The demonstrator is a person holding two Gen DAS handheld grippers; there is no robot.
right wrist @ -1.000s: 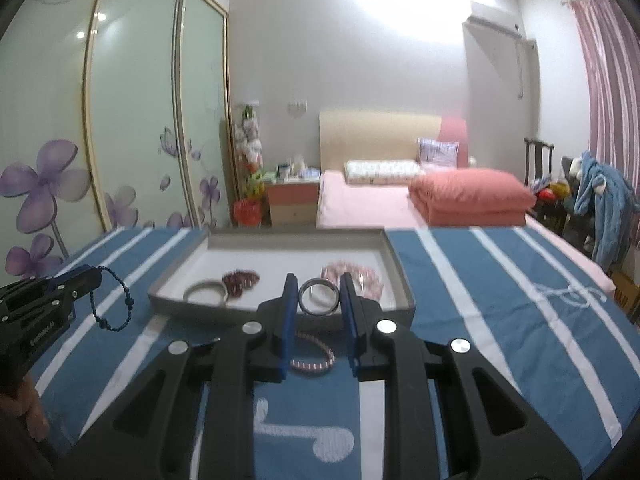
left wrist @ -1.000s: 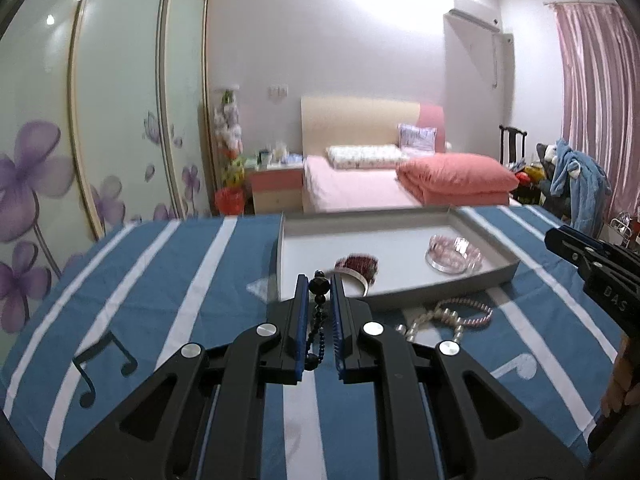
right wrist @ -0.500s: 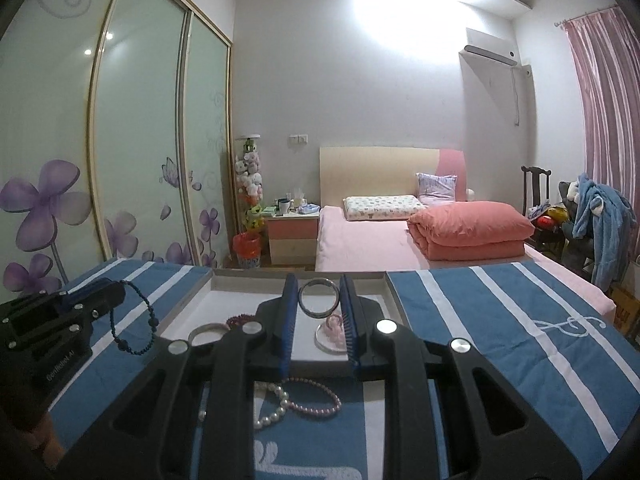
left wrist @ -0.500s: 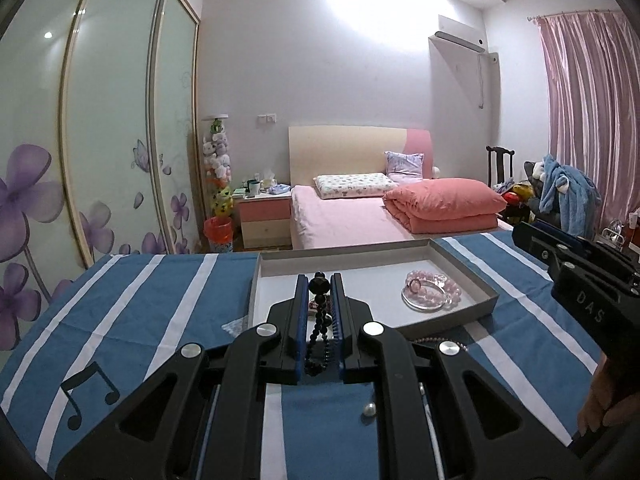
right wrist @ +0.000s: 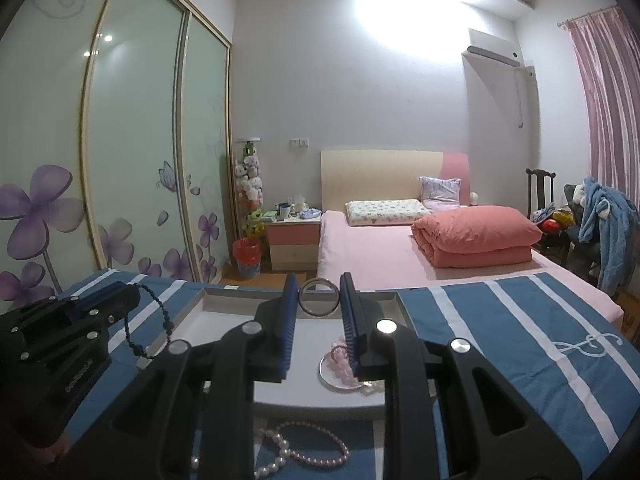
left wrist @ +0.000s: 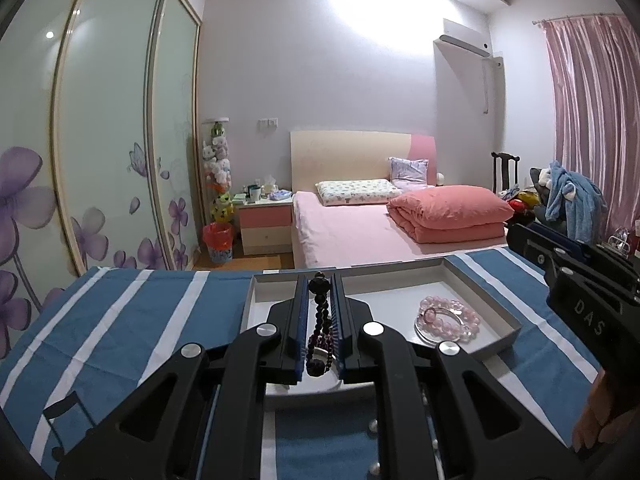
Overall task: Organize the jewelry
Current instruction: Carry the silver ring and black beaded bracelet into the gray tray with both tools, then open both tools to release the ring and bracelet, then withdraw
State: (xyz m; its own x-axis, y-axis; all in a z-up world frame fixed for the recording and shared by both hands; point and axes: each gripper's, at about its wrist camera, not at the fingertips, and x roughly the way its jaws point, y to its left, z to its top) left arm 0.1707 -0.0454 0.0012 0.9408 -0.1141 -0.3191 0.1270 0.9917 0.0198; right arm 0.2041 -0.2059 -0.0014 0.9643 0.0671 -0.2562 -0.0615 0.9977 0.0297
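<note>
Both tools advanced over the tray (left wrist: 496, 312), clamping dark beads (left wrist: 320, 320) and bangle (right wrist: 319, 297).

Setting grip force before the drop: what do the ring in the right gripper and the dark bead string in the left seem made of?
The round grey ring looks like polished metal: thin, rigid, with bright glints along its rim. The dark bead string looks like glossy stone, glass or lacquered wood: round, near-black beads with a purplish shine; which one cannot be told. Both seem hard.

Left gripper (left wrist: 320, 312) and right gripper (right wrist: 319, 308) advanced from tablecloth (right wrist: 500, 328) over tray (left wrist: 476, 292)
</note>
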